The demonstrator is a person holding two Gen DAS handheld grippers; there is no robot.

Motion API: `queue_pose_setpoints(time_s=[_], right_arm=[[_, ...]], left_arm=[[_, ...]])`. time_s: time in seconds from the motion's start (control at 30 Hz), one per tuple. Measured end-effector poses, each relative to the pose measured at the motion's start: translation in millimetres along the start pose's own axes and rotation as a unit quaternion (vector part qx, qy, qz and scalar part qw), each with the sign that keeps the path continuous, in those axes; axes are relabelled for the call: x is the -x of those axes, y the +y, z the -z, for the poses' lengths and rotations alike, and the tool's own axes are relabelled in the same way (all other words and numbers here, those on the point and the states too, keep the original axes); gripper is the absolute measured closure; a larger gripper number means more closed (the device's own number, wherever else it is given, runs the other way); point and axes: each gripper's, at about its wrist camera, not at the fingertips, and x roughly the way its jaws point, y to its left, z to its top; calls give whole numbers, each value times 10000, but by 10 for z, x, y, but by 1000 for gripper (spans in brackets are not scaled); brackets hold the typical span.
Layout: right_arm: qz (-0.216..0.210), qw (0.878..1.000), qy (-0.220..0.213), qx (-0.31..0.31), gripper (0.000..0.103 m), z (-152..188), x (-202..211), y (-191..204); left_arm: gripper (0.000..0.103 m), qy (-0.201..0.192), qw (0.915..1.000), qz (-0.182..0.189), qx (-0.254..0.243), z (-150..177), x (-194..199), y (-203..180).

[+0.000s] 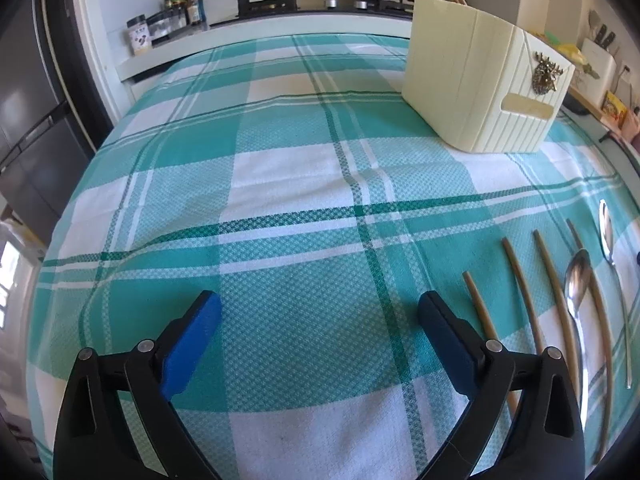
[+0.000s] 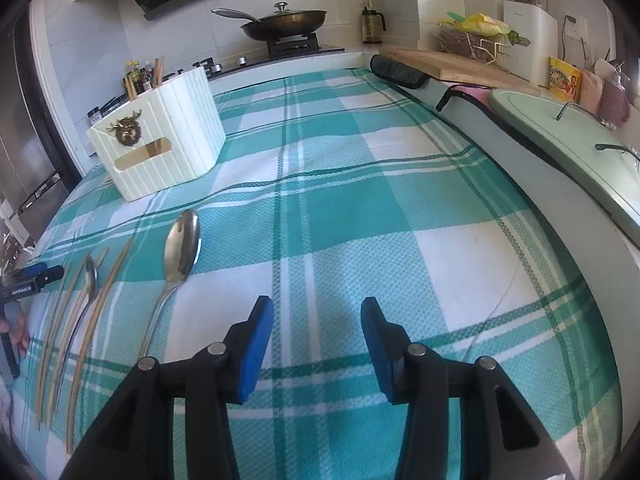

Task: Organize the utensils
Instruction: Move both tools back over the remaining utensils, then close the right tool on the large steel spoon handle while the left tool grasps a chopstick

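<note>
Right, risks from here, biggest item first.

Checked tablecloth (image 1: 280, 168) under everything: loose weave, slightly rucked ahead of the left gripper (image 1: 320, 334). Pads dragging on it could bunch it and shift the whole row of utensils.

Cream holder (image 1: 480, 92): far ahead and to the right of the left gripper; far ahead-left of the right gripper (image 2: 318, 344). Some chopsticks already stand in it. Tall, probably light, so a long utensil dropped in at an angle could tip or slide it.

Large spoon (image 2: 182, 256): just ahead-left of the right gripper, bowl pointing away. Flat polished steel on cloth, so the likely fail is pads skating off the thin handle or pinching fabric with it.

Small spoon (image 1: 576, 292): right of the left gripper, lying across a chopstick, apparently touching it. Lifting either probably disturbs the other.

Loose chopsticks (image 1: 520, 280): four, just right of the left gripper, nearest one passing close under its right finger. Thin and closely spaced, so grabbing two at once or rolling one is the risk.

Left gripper: wide, empty. Right gripper: moderately open, empty, over bare cloth.
</note>
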Motion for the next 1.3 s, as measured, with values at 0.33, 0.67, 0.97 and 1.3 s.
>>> queue_pose_setpoints(time_s=[0.33,0.67,0.97,1.3], right_arm=[[-37,9996,14,-281,57,-73,-118,-164],[-237,9992,136,279,57,-2,160,316],[-711,9914,483,986,57,164,106,1039],[-314,9846,590,1613,59,302,9,1266]], left_arm=[[4,-58,9995,-6,295,45,84,52],[4,-167,9974,573,395,304,591,-331],[4,98,9979,339,537,519,603,-556],[4,219,9991,-197,308,643,530,-549]])
